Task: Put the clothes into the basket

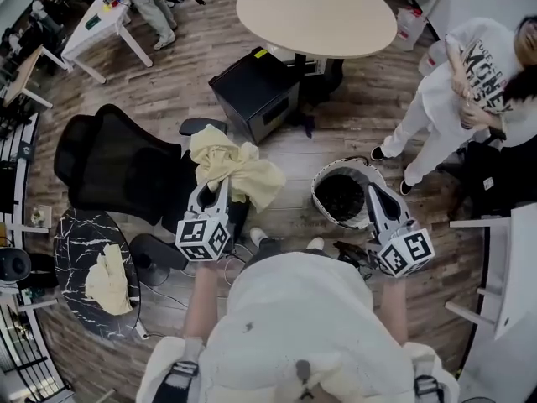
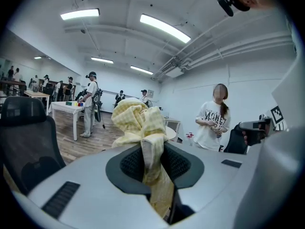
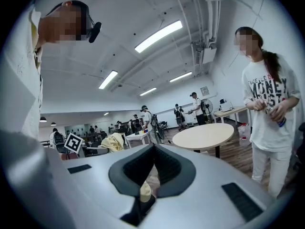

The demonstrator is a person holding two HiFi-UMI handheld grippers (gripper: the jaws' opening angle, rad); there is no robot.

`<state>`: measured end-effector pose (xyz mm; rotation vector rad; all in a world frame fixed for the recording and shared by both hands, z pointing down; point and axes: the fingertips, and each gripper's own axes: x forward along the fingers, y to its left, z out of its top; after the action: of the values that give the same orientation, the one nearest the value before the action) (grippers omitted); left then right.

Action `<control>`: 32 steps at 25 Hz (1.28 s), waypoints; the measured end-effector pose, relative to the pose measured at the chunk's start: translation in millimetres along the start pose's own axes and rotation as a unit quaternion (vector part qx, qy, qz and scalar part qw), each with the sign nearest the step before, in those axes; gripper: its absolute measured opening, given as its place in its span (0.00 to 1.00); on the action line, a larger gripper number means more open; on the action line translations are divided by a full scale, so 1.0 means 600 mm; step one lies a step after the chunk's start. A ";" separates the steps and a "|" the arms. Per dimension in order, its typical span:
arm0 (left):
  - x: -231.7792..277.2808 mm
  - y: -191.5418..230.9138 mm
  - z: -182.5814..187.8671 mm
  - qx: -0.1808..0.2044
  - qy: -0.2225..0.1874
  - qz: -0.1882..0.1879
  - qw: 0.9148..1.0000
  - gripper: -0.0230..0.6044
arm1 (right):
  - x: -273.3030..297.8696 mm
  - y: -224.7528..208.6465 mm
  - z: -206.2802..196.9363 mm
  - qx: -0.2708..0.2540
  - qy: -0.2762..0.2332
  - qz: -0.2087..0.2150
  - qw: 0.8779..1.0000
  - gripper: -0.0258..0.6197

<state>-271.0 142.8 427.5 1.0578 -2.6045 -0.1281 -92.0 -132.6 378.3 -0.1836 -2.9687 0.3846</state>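
A pale yellow checked garment (image 1: 239, 170) hangs bunched from my left gripper (image 1: 214, 190), which is shut on it. In the left gripper view the cloth (image 2: 140, 120) is pinched between the pads, balloons above the gripper (image 2: 152, 149) and trails down through the gap. The round basket (image 1: 317, 198), white-rimmed with a dark inside, stands on the wood floor to the right of it. My right gripper (image 1: 374, 191) hovers over the basket's right rim with its jaws drawn together. In the right gripper view (image 3: 153, 168) only a small pale scrap that I cannot identify shows low between them.
A black office chair (image 1: 117, 162) stands at the left. A black marbled side table (image 1: 80, 242) beside it carries another pale yellow cloth (image 1: 109, 280). A black cabinet (image 1: 256, 91) and a round table (image 1: 315, 11) are ahead. A person in white (image 1: 466, 82) stands at the right.
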 end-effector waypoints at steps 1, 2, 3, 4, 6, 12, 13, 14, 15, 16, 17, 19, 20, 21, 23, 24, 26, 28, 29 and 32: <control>0.001 -0.017 0.007 0.002 -0.006 -0.007 1.000 0.20 | -0.010 -0.007 0.004 -0.001 -0.004 -0.003 1.000 0.05; 0.001 -0.032 0.013 0.003 -0.011 -0.015 1.000 0.20 | -0.019 -0.013 0.008 -0.003 -0.008 -0.007 1.000 0.05; 0.001 -0.047 0.019 0.005 -0.015 -0.022 1.000 0.20 | -0.028 -0.018 0.012 -0.004 -0.011 -0.011 1.000 0.05; 0.002 -0.062 0.025 0.006 -0.019 -0.030 0.999 0.20 | -0.038 -0.024 0.016 -0.006 -0.014 -0.014 1.000 0.05; 0.006 -0.094 0.034 0.011 -0.024 -0.046 0.999 0.20 | -0.058 -0.038 0.026 -0.010 -0.019 -0.021 1.000 0.05; 0.019 -0.199 0.044 0.026 -0.030 -0.083 0.996 0.20 | -0.138 -0.097 0.056 -0.018 -0.034 -0.044 0.998 0.05; 0.022 -0.216 0.043 0.028 -0.030 -0.088 0.995 0.20 | -0.153 -0.108 0.057 -0.017 -0.037 -0.049 0.998 0.05; 0.025 -0.234 0.040 0.028 -0.029 -0.093 0.995 0.20 | -0.169 -0.119 0.057 -0.016 -0.038 -0.055 0.998 0.05; 0.027 -0.250 0.037 0.029 -0.028 -0.097 0.994 0.20 | -0.183 -0.130 0.055 -0.014 -0.039 -0.060 0.997 0.05; 0.030 -0.267 0.034 0.031 -0.027 -0.102 0.994 0.20 | -0.197 -0.139 0.053 -0.012 -0.041 -0.064 0.997 0.05; 0.031 -0.283 0.031 0.033 -0.027 -0.107 0.993 0.20 | -0.210 -0.147 0.052 -0.011 -0.043 -0.067 0.997 0.05; 0.034 -0.320 0.025 0.040 -0.026 -0.119 0.992 0.20 | -0.239 -0.162 0.051 -0.008 -0.047 -0.072 0.996 0.05; 0.036 -0.341 0.021 0.043 -0.025 -0.125 0.991 0.20 | -0.253 -0.171 0.052 -0.006 -0.050 -0.074 0.996 0.05; 0.040 -0.361 0.018 0.046 -0.025 -0.131 0.990 0.20 | -0.267 -0.181 0.053 -0.004 -0.053 -0.076 0.996 0.05; 0.049 -0.401 0.011 0.049 -0.021 -0.141 0.988 0.20 | -0.292 -0.200 0.053 0.001 -0.057 -0.079 0.995 0.05; 0.054 -0.419 0.006 0.050 -0.019 -0.147 0.988 0.20 | -0.303 -0.209 0.053 0.003 -0.058 -0.081 0.995 0.05; 0.063 -0.452 -0.003 0.050 -0.014 -0.159 0.986 0.20 | -0.324 -0.223 0.052 0.006 -0.060 -0.087 0.994 0.05; 0.069 -0.482 -0.012 0.050 -0.010 -0.173 0.984 0.20 | -0.345 -0.231 0.051 0.007 -0.063 -0.093 0.994 0.05; 0.070 -0.496 -0.016 0.050 -0.008 -0.179 0.983 0.20 | -0.355 -0.234 0.050 0.007 -0.064 -0.096 0.993 0.05; 0.074 -0.535 -0.029 0.053 -0.001 -0.197 0.979 0.20 | -0.383 -0.244 0.047 0.008 -0.067 -0.104 0.992 0.05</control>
<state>-82.4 -118.9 390.4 1.6029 -2.3925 -0.0815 114.4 -311.8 360.6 0.1577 -3.0741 0.4077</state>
